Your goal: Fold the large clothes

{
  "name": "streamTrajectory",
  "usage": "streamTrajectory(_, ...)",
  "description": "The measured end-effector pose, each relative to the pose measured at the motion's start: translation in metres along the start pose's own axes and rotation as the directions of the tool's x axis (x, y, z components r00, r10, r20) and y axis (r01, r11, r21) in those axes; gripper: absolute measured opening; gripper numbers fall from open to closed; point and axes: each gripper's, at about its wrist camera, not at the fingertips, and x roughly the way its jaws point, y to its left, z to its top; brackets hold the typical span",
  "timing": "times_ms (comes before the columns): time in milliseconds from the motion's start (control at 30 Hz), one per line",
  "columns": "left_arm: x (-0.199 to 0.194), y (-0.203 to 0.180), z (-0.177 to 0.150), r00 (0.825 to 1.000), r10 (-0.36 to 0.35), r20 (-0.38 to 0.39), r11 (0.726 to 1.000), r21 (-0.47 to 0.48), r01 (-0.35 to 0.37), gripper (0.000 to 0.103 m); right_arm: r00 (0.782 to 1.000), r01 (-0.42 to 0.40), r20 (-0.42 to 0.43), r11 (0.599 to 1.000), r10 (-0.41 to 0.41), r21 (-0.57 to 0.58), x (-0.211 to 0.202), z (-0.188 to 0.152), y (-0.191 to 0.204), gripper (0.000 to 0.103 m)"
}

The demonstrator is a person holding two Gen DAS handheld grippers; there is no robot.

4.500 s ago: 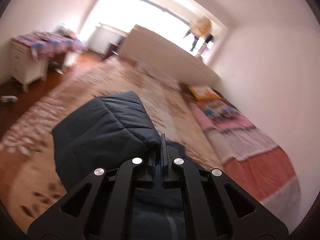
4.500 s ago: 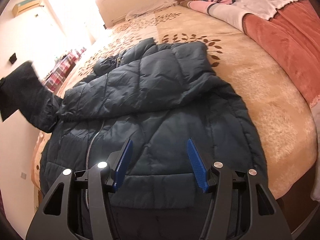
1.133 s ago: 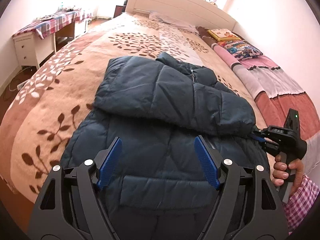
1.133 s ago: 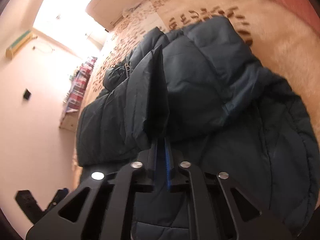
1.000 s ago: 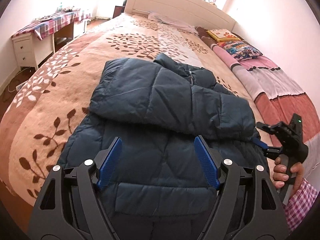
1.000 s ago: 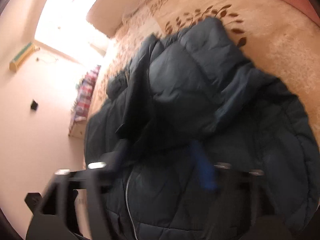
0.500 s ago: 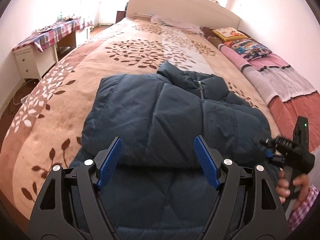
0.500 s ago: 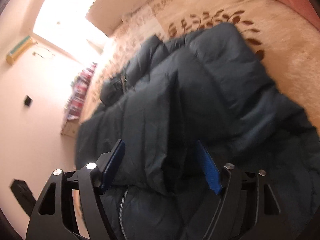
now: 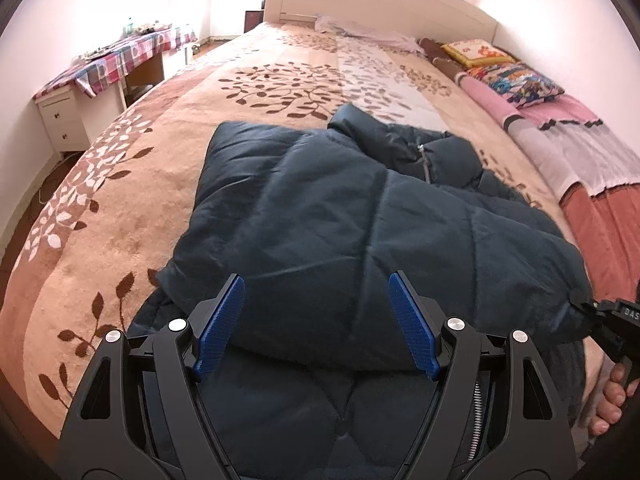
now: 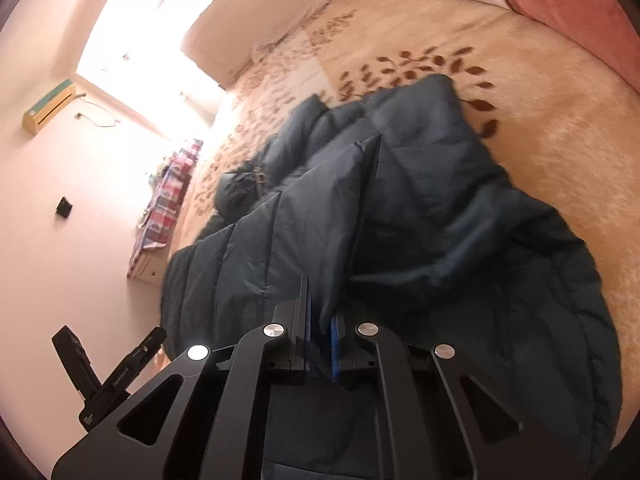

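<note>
- A white bedside cabinet [image 9: 64,120] and a worktop under a checked cloth [image 9: 120,60] stand at 10 o'clock in the left wrist view, beside a wide bed [image 9: 100,208] spread with a tan blanket printed with brown leaf sprays.
- The left claw [image 9: 316,322] hangs over the near end of the bed with its blue pads [image 9: 218,322] spread wide; nothing is between them, and the garment lies beneath.
- A dark navy quilted jacket [image 9: 340,220] lies across the middle of the bed, collar and zip toward the white headboard [image 9: 380,4] at 12 o'clock, with one padded sleeve folded across the body.
- Striped pink and rust bedding [image 9: 580,152] and a patterned pillow [image 9: 516,80] run along the bed's edge from 1 to 3 o'clock.
- At 4 o'clock in the same view the right claw [image 9: 588,308], held by a person's hand [image 9: 612,400], meets the end of the folded sleeve.
- From the right wrist camera, the right claw [image 10: 320,344] has just been closing and now pinches the dark sleeve cuff between its nearly touching pads, the sleeve rising as a ridge toward 12 o'clock.
- The black body of the left claw [image 10: 104,376] shows at 8 o'clock against the pale wall.
</note>
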Motion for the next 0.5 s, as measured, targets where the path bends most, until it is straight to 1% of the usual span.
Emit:
streamTrajectory(133, 0.023, 0.000, -0.005, 0.997, 0.053, -0.062, 0.998, 0.036, -0.051, 0.074, 0.999, 0.033, -0.037, 0.999, -0.032, 0.036, 0.011, -0.005, -0.017, 0.008)
streamTrajectory(167, 0.022, 0.001, -0.004, 0.997, 0.047, -0.059, 0.998, 0.035, -0.045, 0.074, 0.999, 0.032, -0.036, 0.999, -0.030, 0.039, 0.010, -0.007, -0.018, 0.008)
streamTrajectory(233, 0.013, 0.003, 0.003, 1.000, 0.025, -0.009, 0.999, 0.020, -0.025, 0.074, 0.999, 0.037, -0.028, 0.999, -0.036, 0.019, 0.008, -0.008, -0.013, 0.008)
streamTrajectory(300, 0.004, 0.011, 0.023, 0.998, 0.029, 0.063, 1.000, -0.005, -0.029, 0.074, 0.999, 0.039, -0.020, 0.999, -0.039, 0.002, 0.005, -0.010, -0.009, 0.008)
streamTrajectory(367, 0.009, 0.018, 0.046, 0.995, 0.055, 0.089, 0.998, -0.033, -0.052, 0.074, 0.999, 0.037, -0.019, 0.999, -0.037, 0.004, 0.001, -0.013, -0.009, 0.008)
streamTrajectory(433, 0.022, 0.025, 0.069, 0.992, 0.086, 0.094, 0.996, -0.047, -0.081, 0.074, 0.999, 0.039, -0.018, 0.999, -0.039, 0.010, -0.001, -0.016, -0.009, 0.008)
streamTrajectory(500, 0.045, 0.033, 0.090, 0.991, 0.121, 0.066, 0.991, -0.061, -0.117, 0.074, 0.999, 0.042, -0.016, 0.999, -0.042, 0.010, -0.001, -0.015, -0.008, 0.008)
